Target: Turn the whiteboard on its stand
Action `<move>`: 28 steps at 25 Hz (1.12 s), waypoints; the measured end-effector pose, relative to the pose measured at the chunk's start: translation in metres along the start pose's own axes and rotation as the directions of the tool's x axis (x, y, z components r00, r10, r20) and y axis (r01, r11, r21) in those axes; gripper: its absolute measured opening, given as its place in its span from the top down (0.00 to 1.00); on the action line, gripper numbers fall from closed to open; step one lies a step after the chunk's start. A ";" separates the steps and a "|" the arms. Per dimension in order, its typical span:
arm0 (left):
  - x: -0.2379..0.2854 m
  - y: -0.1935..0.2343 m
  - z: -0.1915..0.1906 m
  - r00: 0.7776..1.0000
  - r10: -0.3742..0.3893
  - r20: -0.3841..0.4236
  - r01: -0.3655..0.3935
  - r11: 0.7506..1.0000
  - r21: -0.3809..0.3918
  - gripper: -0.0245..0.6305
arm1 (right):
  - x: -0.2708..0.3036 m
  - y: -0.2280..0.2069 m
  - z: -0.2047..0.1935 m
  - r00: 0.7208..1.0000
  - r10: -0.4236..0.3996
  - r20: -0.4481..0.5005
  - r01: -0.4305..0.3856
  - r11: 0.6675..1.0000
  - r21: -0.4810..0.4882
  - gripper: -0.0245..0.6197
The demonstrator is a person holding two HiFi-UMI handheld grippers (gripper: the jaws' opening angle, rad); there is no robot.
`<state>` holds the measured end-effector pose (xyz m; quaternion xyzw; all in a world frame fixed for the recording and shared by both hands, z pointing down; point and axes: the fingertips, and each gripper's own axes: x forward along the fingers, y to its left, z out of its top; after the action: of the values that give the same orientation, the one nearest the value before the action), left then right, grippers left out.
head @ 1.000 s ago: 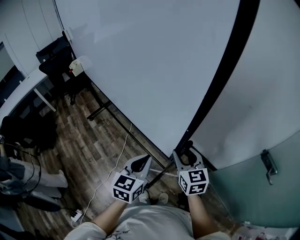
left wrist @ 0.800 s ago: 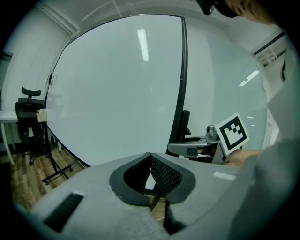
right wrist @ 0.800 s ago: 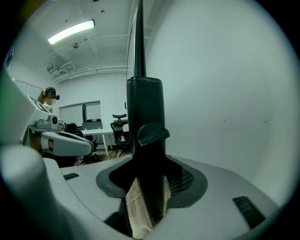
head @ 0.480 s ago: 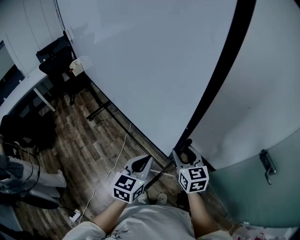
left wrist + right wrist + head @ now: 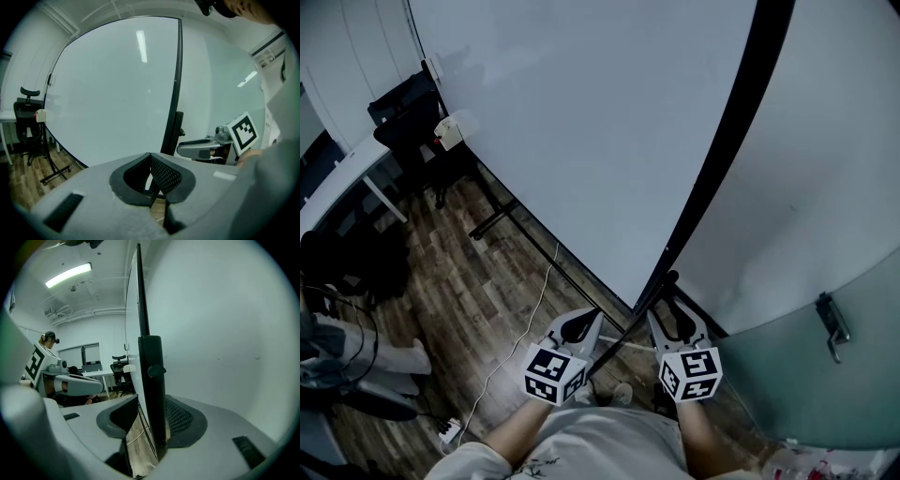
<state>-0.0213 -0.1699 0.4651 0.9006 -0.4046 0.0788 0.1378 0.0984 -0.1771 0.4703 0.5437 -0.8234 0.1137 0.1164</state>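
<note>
The big whiteboard [image 5: 581, 122] fills the top and middle of my head view. It stands upright, and its bottom edge slants from the upper left down to the bottom middle. Its black stand post [image 5: 727, 150] runs along its right side, from the top right down to the bottom middle. A white wall [image 5: 825, 169] is on the right. The wood floor [image 5: 459, 291] takes the lower left. A black chair [image 5: 417, 122] is in the upper left corner, and a thin white cable [image 5: 520, 337] lies on the boards. My right gripper [image 5: 673, 307], at the bottom middle, has its jaws apart around the post. In the right gripper view the post sits against the right-hand pad, with a gap at the other pad. My left gripper [image 5: 580, 323], just beside it, is pinched closed on nothing, near the board's bottom corner.
</note>
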 end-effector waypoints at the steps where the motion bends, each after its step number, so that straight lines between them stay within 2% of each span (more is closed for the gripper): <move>1: -0.001 -0.001 0.000 1.000 -0.001 0.000 0.001 1.000 -0.001 0.95 | -0.004 0.002 -0.001 1.000 0.002 0.002 -0.002 1.000 0.006 0.69; 5: -0.003 -0.009 -0.004 1.000 -0.009 -0.004 0.009 1.000 -0.002 0.95 | -0.018 0.009 -0.006 1.000 -0.016 0.023 0.015 1.000 0.019 0.90; 7: -0.003 -0.013 -0.006 1.000 -0.013 -0.004 0.013 1.000 -0.005 0.95 | -0.021 0.013 -0.008 0.999 -0.017 0.031 0.017 1.000 0.020 0.94; 28: -0.009 -0.025 -0.006 1.000 -0.009 0.003 0.009 1.000 0.029 0.95 | -0.024 0.033 -0.011 0.999 0.042 0.007 -0.042 0.999 0.034 0.95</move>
<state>-0.0086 -0.1462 0.4642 0.9044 -0.3997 0.0828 0.1244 0.0780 -0.1401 0.4714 0.5286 -0.8329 0.1281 0.1020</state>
